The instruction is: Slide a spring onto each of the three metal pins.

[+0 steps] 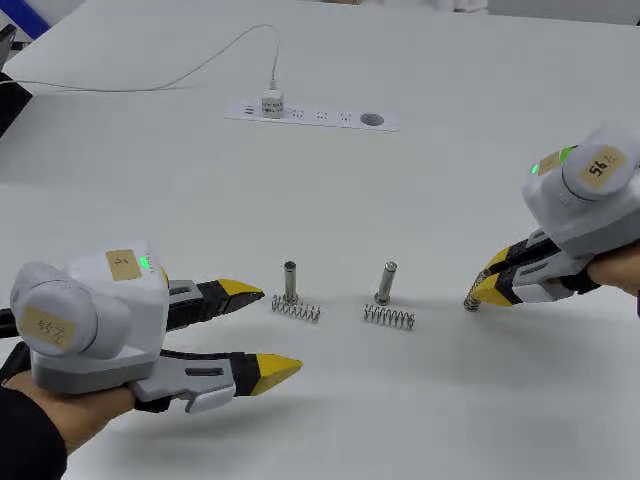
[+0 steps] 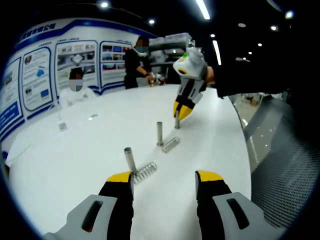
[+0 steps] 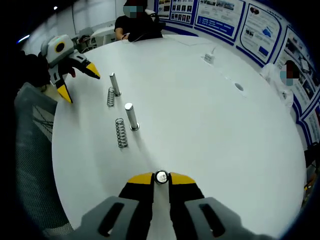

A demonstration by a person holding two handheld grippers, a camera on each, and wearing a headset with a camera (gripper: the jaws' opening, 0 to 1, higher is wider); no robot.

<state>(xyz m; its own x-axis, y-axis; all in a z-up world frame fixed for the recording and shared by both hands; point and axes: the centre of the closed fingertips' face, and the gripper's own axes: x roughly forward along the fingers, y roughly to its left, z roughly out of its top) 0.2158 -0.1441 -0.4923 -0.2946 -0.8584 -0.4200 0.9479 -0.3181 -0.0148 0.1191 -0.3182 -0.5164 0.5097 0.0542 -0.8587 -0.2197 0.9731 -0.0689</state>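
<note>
**Grippers.** The left gripper (image 1: 281,329) is being held low, to the near left of the power strip (image 1: 312,114) and well apart from it. A hand is gripping it from behind its smooth grey-white body. It is being pointed roughly level across the matte white desk (image 1: 470,200). Its black, yellow-tipped jaws are being held spread, with nothing between them.

The right gripper (image 1: 476,294) is being held to the near right of the power strip. It is tilted downward, with its tips at the desk surface. Its jaws are being pressed onto the third pin (image 3: 161,176), a small metal cylinder with a round, shiny head. Whether a spring is sitting on this pin cannot be told.

**Other pins and springs.** The first pin (image 1: 290,281) and the second pin (image 1: 387,283) are standing upright on the near side of the power strip. Both are smooth grey metal rods. Just beside each base, on the side away from the strip, a coiled wire spring is lying flat: the first spring (image 1: 296,310) and the second spring (image 1: 389,318).

**Power strip.** It is flat, white and oblong. A white plug (image 1: 272,101) is seated in it, and a thin cable (image 1: 190,70) is trailing away.
</note>
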